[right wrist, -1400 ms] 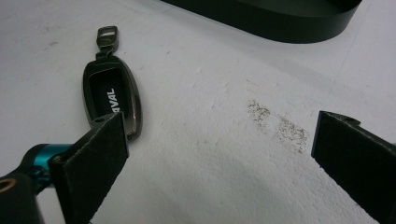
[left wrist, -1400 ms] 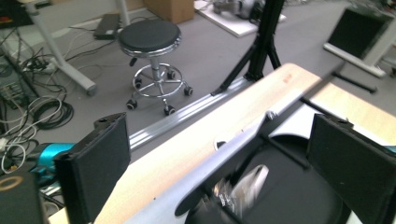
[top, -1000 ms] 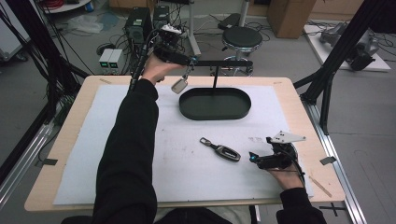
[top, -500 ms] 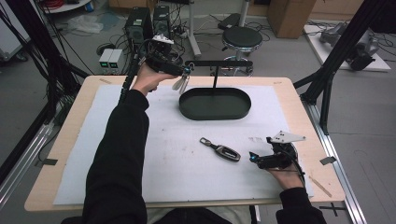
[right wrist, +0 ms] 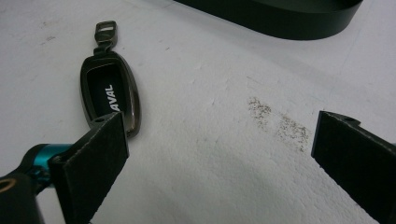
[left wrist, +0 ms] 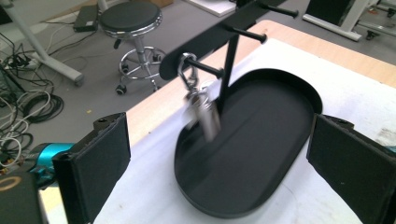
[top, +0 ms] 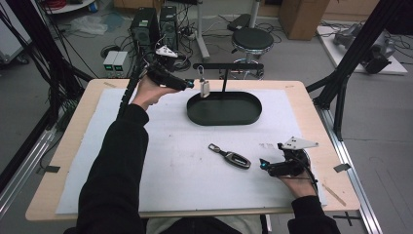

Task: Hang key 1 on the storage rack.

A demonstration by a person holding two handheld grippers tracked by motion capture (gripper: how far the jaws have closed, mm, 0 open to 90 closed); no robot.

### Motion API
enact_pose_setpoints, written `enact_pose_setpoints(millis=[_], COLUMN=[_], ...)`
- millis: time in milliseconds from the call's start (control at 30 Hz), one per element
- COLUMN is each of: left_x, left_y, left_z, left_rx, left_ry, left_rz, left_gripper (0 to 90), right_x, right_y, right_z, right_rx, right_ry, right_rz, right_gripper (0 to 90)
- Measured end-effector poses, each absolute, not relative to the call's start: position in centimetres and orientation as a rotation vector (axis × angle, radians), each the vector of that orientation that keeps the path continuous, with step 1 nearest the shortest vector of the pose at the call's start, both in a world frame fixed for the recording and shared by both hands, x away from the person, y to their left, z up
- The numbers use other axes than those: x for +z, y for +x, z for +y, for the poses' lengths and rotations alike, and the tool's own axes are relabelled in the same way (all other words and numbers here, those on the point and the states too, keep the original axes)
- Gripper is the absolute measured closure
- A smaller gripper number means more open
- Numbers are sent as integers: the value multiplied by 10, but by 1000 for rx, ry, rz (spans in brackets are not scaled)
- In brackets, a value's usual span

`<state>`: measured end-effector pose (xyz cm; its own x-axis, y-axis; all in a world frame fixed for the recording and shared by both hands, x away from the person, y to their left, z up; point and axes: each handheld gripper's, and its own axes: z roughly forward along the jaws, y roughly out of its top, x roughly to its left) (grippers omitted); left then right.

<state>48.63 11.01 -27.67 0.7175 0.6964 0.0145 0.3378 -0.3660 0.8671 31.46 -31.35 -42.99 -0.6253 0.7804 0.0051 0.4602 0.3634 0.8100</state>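
A small silver key tag [top: 205,88] hangs by its carabiner from a peg of the black rack [top: 228,66] above the black oval tray [top: 224,115]. In the left gripper view the key tag [left wrist: 204,117] is blurred on its peg, just ahead of the jaws. My left gripper [top: 191,85] is open beside it, nothing between its jaws [left wrist: 217,156]. A dark car key fob [top: 232,157] lies flat on the white mat. My right gripper [top: 265,165] rests open just right of it; in the right gripper view the fob [right wrist: 109,95] lies by the left jaw, the gripper [right wrist: 219,158] empty.
The rack [left wrist: 219,32] has more bare pegs along its bar. The tray [left wrist: 261,154] is empty. The white mat [top: 160,161] covers the wooden table [top: 311,92]. A stool [top: 253,39] and cables stand on the floor behind the table.
My left gripper carried the silver key tag up to the rack peg, let go and drew back slightly; the tag now hangs and swings. The right gripper has not moved.
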Motion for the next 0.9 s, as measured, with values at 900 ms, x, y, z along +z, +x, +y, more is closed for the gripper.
enact_pose_setpoints(millis=[900], left_x=[-317], left_y=[445], left_z=[151], left_rx=[442], left_ry=[2036], left_rz=[859], left_gripper=[66], right_x=[-430], right_y=[316], right_z=[-311], right_rx=[1155], right_ry=[1093], right_rz=[2266], right_gripper=[32])
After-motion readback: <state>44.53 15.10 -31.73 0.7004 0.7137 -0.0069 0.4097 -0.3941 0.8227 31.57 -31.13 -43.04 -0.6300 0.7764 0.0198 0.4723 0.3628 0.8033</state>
